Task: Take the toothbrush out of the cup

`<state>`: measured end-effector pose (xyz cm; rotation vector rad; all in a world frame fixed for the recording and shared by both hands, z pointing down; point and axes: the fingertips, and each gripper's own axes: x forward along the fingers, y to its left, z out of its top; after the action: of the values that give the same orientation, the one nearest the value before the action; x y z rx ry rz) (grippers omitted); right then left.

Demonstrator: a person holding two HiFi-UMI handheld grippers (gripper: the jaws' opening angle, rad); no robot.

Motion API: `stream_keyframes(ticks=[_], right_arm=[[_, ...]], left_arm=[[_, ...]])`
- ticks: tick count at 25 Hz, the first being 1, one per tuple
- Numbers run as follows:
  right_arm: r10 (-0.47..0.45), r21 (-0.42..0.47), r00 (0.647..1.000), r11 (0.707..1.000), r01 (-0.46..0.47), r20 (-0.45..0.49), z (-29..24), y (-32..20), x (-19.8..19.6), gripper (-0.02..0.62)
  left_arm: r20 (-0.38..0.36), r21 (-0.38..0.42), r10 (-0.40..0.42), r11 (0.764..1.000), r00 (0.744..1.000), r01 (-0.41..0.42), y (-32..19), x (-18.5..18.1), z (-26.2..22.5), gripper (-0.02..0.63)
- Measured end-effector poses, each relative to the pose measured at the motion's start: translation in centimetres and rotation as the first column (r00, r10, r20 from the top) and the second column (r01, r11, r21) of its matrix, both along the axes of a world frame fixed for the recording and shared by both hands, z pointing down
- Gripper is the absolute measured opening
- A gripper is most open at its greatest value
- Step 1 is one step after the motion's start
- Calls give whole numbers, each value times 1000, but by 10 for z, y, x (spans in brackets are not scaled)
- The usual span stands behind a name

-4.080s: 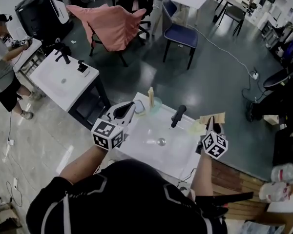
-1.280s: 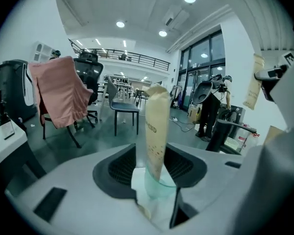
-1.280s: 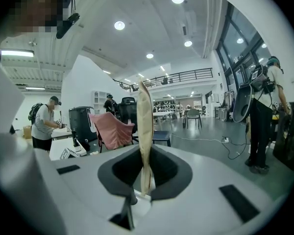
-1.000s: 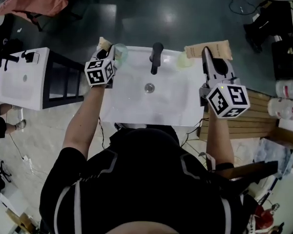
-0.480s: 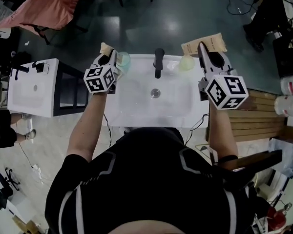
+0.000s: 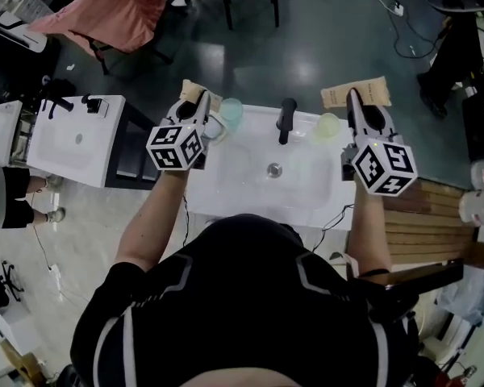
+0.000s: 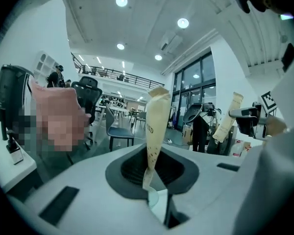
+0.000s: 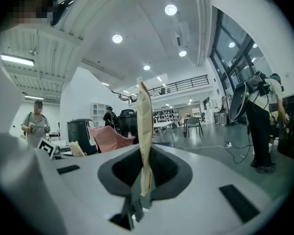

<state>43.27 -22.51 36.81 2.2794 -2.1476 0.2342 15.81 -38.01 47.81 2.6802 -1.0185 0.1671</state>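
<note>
The toothbrush (image 6: 195,92) is a long tan paper-wrapped stick. My left gripper (image 6: 202,103) is shut on its lower end; the jaws have just been closing on it. It hangs clear of the pale blue cup (image 6: 231,111), which stands just right of it on the white sink's (image 6: 226,192) back rim. In the left gripper view the toothbrush (image 7: 157,124) rises upright from the left gripper (image 7: 154,190). My right gripper (image 6: 356,103) is shut on a second tan wrapped toothbrush (image 6: 356,92) beside a yellow-green cup (image 6: 328,125). The right gripper view shows that second toothbrush (image 8: 144,136) pinched in the right gripper (image 8: 142,190).
A black faucet (image 6: 286,119) stands at the sink's back middle, above the drain (image 6: 274,170). Another white sink unit (image 6: 73,147) is at the left, with a person's legs (image 6: 16,196) beside it. Wooden slats (image 6: 423,224) and bottles (image 6: 482,204) lie at the right. A pink-draped chair (image 6: 113,10) stands behind.
My left gripper has risen with the wrapped toothbrush, from at the blue cup to up and left of it. The right gripper rose slightly with its own.
</note>
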Motion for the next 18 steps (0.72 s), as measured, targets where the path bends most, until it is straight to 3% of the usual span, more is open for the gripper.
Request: stream_keyframes(ticks=[18], right_arm=[[-22, 23, 998, 999, 23, -62, -22, 4, -52, 41]], left_arm=[[-111, 56, 14, 998, 994, -8, 56, -70, -90, 27]])
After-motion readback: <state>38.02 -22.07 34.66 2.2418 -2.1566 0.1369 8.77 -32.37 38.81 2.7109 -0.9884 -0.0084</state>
